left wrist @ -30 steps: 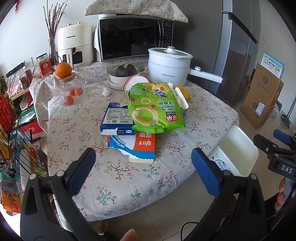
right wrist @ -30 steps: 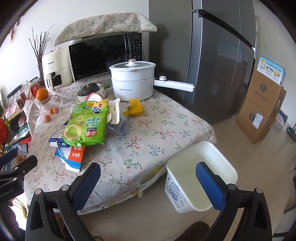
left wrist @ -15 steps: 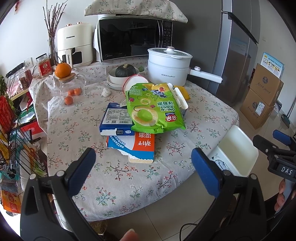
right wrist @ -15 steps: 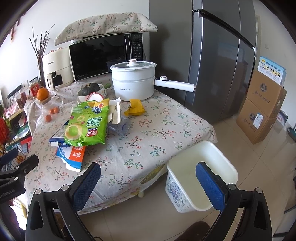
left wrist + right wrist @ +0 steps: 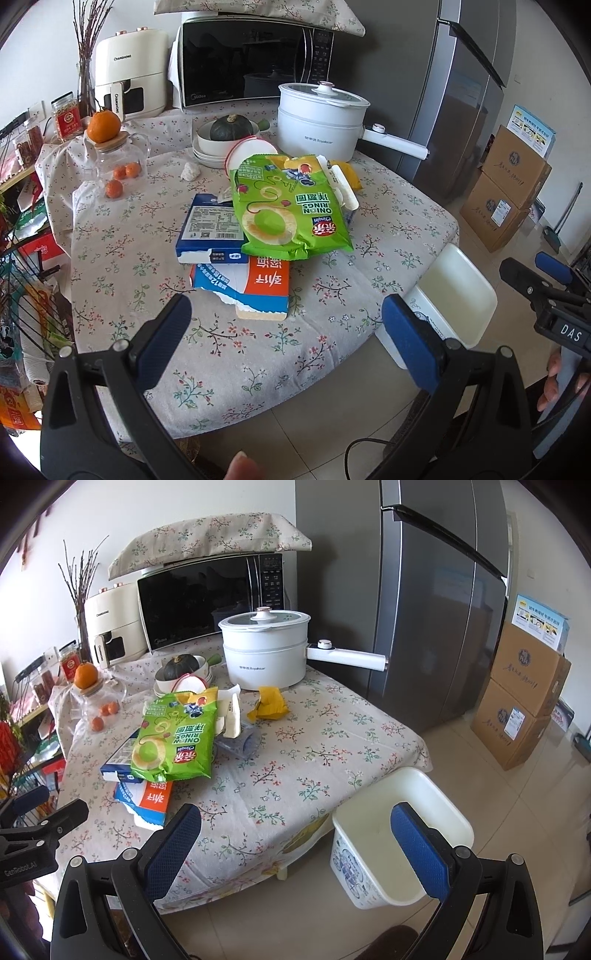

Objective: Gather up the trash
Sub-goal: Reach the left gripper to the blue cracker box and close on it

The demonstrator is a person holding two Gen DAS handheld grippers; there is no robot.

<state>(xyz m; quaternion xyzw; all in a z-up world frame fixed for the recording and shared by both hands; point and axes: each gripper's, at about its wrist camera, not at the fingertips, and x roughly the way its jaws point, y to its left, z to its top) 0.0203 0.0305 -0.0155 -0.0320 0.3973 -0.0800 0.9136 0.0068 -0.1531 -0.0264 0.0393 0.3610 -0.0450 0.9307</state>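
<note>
A pile of trash lies mid-table: a green onion-rings bag [image 5: 291, 210] [image 5: 177, 734] on a blue box [image 5: 210, 232] and a torn blue-orange carton [image 5: 255, 288] [image 5: 147, 801], with a white carton [image 5: 231, 716], a clear wrapper [image 5: 242, 744] and a yellow wrapper [image 5: 271, 703] beside them. A white bin [image 5: 402, 830] [image 5: 454, 295] stands on the floor at the table's right edge. My left gripper [image 5: 286, 343] is open and empty over the table's near edge. My right gripper [image 5: 295, 849] is open and empty, between table and bin.
A white electric pot [image 5: 269, 653], a microwave [image 5: 255, 62], an air fryer [image 5: 129, 74], a bowl with a squash [image 5: 229, 133] and a glass jar with oranges [image 5: 118, 162] stand at the back. A fridge [image 5: 436, 609] and cardboard boxes [image 5: 521, 698] are to the right.
Almost nothing has changed; both grippers hold nearly still and stay open.
</note>
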